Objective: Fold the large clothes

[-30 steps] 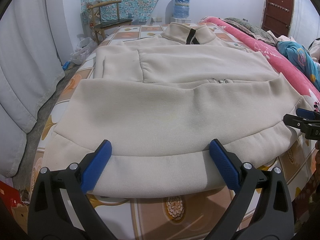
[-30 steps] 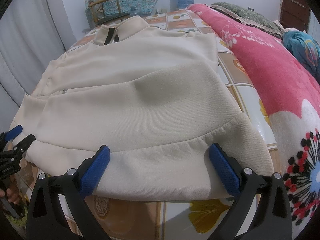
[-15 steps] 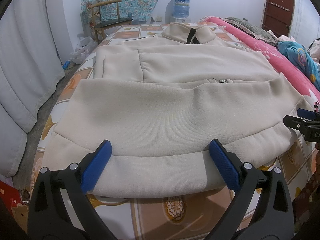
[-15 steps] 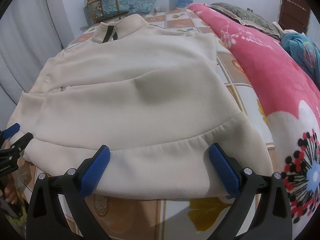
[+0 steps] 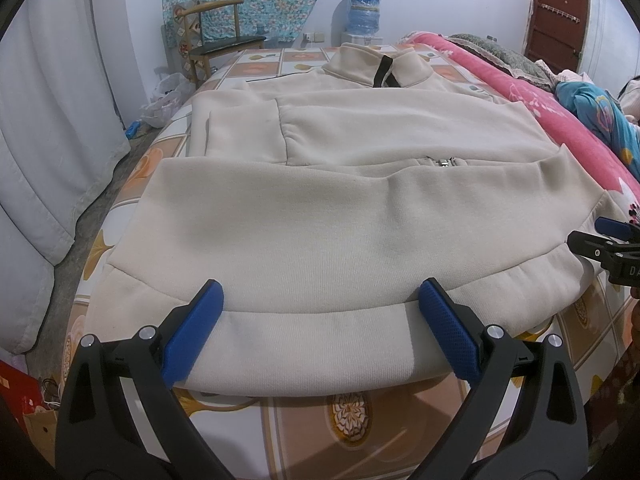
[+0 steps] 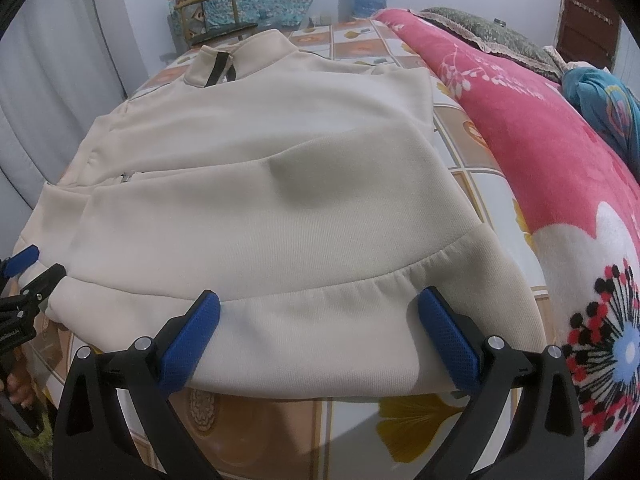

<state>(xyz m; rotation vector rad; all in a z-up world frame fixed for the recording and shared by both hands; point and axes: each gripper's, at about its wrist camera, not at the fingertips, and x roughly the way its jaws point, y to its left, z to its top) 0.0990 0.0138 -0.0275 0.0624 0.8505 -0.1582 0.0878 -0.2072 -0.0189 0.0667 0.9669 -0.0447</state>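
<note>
The cream fleece zip-up jacket point(image 5: 344, 208) lies flat on the tile-patterned bed sheet point(image 5: 352, 420), collar pointing away, long axis running from the near hem to the far collar. The left gripper point(image 5: 320, 332) and right gripper point(image 6: 320, 336) both stand wide open at the hem, holding nothing. The jacket's sleeves are folded in, partly hidden.

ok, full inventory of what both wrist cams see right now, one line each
jacket: 1, cream, spread flat on the bed, collar at the far end
bed sheet: 1, orange and white tile print, under the jacket
blanket: 1, pink floral, along the bed's right side
blue cloth: 1, blue patterned, far right on the blanket
chair: 1, wooden, beyond the bed at left
water bottle: 1, blue, by the far wall
door: 1, dark red-brown, far right
curtain: 1, white, left edge
left gripper: 1, black with blue pads, open at the jacket's near hem
right gripper: 1, same colours, open at the hem's right part
</note>
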